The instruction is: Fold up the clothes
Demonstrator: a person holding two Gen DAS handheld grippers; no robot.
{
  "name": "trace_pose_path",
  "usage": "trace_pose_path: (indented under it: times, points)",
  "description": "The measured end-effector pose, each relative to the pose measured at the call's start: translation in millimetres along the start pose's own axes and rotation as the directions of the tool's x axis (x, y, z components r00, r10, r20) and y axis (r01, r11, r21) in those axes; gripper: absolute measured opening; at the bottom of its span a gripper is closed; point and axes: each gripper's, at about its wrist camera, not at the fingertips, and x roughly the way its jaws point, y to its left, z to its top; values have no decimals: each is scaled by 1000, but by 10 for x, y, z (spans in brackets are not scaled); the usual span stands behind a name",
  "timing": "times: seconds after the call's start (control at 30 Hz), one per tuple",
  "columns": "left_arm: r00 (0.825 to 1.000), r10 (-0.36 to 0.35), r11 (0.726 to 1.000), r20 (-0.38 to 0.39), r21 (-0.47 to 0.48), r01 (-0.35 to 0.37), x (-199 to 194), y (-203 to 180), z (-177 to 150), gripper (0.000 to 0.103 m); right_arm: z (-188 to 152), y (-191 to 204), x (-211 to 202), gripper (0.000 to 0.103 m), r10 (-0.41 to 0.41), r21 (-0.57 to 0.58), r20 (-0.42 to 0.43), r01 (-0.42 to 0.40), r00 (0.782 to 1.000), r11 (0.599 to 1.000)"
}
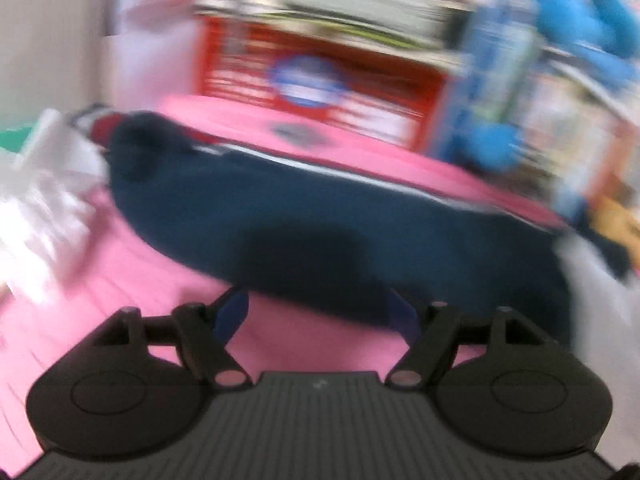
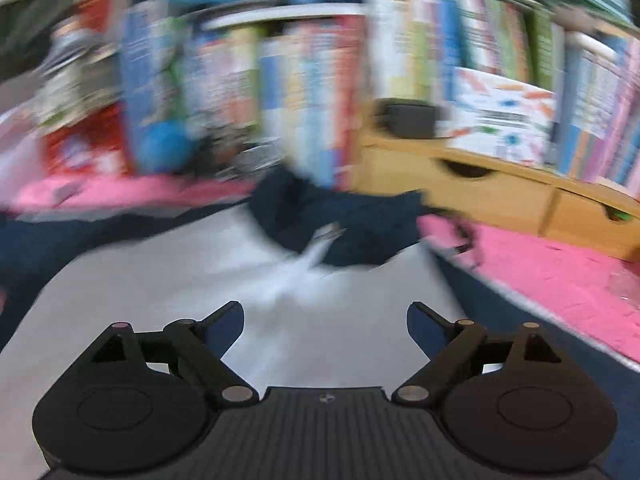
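On pink mat [image 1: 132, 264]: navy-and-grey garment [image 1: 320, 220] lay rumpled. I held left gripper [image 1: 318, 314] and right gripper [image 2: 325, 322] spread, empty. Judged: pinch hem corners squarely.

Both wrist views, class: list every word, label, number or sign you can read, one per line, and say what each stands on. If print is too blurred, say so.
Nothing can be read in either view; motion blur smears all print.
Red box: white lines and a round blue emblem, unreadable.
Blue carton: print blurred.
Book spines: coloured print, unreadable.
White patterned box: dark text lines, blurred.
Navy and white garment: no lettering shows.
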Motion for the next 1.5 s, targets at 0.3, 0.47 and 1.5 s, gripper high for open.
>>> trace_pose_path:
  times: [0.3, 0.47, 1.5]
  points:
    - [947, 308, 949, 95, -97, -299, 777, 447, 599, 68, -389, 429, -386, 91, -20, -101, 0, 20, 1000, 995]
    - [926, 365, 924, 100, -158, -347, 947, 619, 843, 0, -591, 171, -538, 92, -131, -36, -50, 130, 990, 991]
    - [910, 413, 902, 33, -148, -405, 926, 570, 779, 0, -1004, -152, -509, 95, -248, 145, -93, 259, 964, 955]
